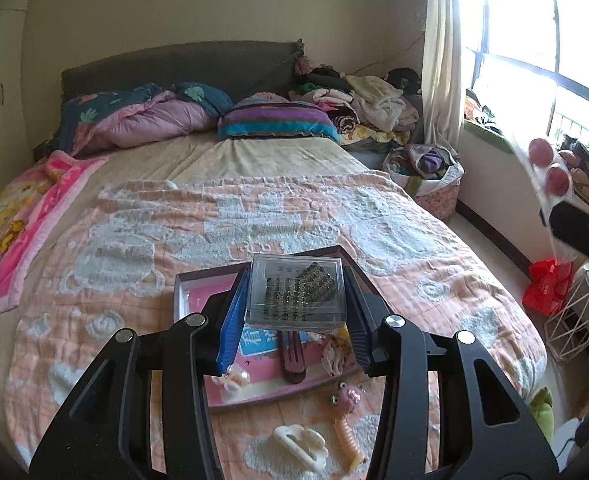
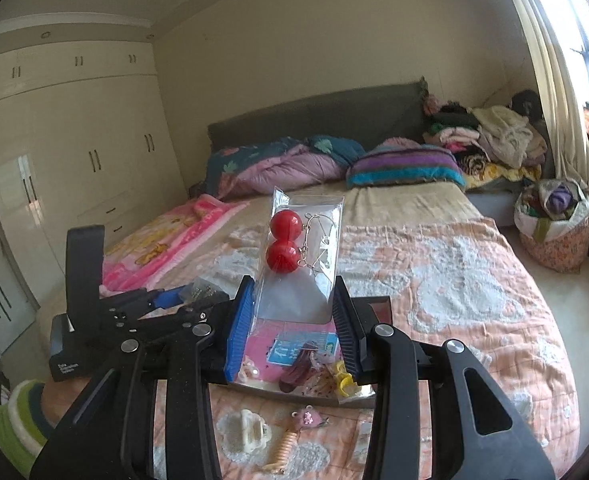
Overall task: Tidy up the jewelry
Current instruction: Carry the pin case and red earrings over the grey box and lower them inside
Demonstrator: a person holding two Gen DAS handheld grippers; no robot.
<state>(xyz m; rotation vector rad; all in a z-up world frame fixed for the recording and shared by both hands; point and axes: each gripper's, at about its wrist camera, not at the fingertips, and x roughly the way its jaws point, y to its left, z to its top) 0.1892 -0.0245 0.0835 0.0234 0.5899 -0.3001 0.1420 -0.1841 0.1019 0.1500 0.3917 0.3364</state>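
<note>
Both claws loaded above the tray (image 1: 182,296) on the bed (image 1: 434,248); next is setting each item down inside it.

Left claw (image 1: 296,312) clamps a clear plastic box (image 1: 296,292) of dark beaded jewelry; right claw (image 2: 292,320) pinches a clear bag of red ball earrings (image 2: 284,242) by its lower end. Lower one at a time, box flat into bare tray floor, release only on contact. The box hides the tray's middle; tray clutter is hard to identify; white hair claw clip (image 1: 300,448) and spiral charm (image 1: 346,420) lie outside, near edge.
</note>
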